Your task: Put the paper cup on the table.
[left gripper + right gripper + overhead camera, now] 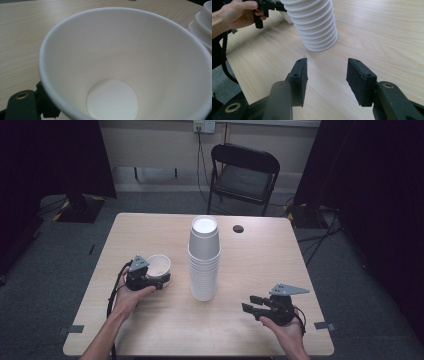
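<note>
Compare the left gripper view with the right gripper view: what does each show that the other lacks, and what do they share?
Left gripper view alone: the inside of the single white cup, down to its round bottom, with one jaw of the left gripper beside its wall. Right gripper view alone: the right gripper with open jaws and nothing between them, and the person's left hand around the other gripper's handle. Both share the stack of white cups and the pale wooden table.
</note>
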Available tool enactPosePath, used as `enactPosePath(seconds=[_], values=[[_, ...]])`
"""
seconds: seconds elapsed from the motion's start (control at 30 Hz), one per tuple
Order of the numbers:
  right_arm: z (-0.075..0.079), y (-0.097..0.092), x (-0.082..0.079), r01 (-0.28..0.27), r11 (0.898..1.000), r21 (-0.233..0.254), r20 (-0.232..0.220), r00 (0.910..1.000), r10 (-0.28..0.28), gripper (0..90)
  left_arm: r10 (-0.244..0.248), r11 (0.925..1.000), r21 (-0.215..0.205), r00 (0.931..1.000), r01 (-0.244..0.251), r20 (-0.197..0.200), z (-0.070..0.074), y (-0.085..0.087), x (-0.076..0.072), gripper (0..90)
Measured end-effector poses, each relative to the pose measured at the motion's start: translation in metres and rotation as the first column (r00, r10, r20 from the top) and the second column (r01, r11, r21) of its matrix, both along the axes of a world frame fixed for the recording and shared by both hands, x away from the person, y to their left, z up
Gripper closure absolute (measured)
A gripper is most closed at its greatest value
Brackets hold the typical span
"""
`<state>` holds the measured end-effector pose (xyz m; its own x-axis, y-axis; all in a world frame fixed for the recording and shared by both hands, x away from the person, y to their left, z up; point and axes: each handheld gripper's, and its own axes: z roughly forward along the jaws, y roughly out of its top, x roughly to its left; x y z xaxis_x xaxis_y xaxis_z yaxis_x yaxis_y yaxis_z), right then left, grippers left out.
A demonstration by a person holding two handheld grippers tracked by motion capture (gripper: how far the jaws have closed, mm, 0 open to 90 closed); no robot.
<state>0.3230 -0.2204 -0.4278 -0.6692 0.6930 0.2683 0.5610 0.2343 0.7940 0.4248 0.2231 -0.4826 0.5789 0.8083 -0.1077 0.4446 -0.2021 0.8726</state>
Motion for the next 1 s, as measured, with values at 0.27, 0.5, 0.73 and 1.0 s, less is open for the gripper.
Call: enactPosePath(seconds=[0.27,0.5,0.73,1.0], values=[[-0.0019,0.0017,0.0011,-0.005,1.000,-0.002,-0.004,1.0000,0.005,51.6,-0.005,0.9985,0.055,0.9994,0.007,-0.033,-0.0070,-0.0021,0.0023,14.6],[-0.0025,0.0015,0.0013,-0.009,1.000,0.002,-0.008,0.9999,0.009,51.5,-0.003,0.9977,0.068,0.9986,0.006,-0.053,-0.0069,0.0005,-0.0003,15.4],[-0.0034,-0.0010,0.0034,-0.008,1.000,0.005,-0.012,0.9999,0.008,51.4,-0.005,0.9950,0.099,0.9977,0.011,-0.067,-0.0025,0.0024,-0.0051,15.4],[-0.0039,-0.0007,0.0048,-0.004,1.000,0.009,-0.015,0.9999,0.004,51.5,0.004,0.9949,0.101,0.9954,0.006,-0.096,-0.0035,0.0075,-0.0074,15.5]])
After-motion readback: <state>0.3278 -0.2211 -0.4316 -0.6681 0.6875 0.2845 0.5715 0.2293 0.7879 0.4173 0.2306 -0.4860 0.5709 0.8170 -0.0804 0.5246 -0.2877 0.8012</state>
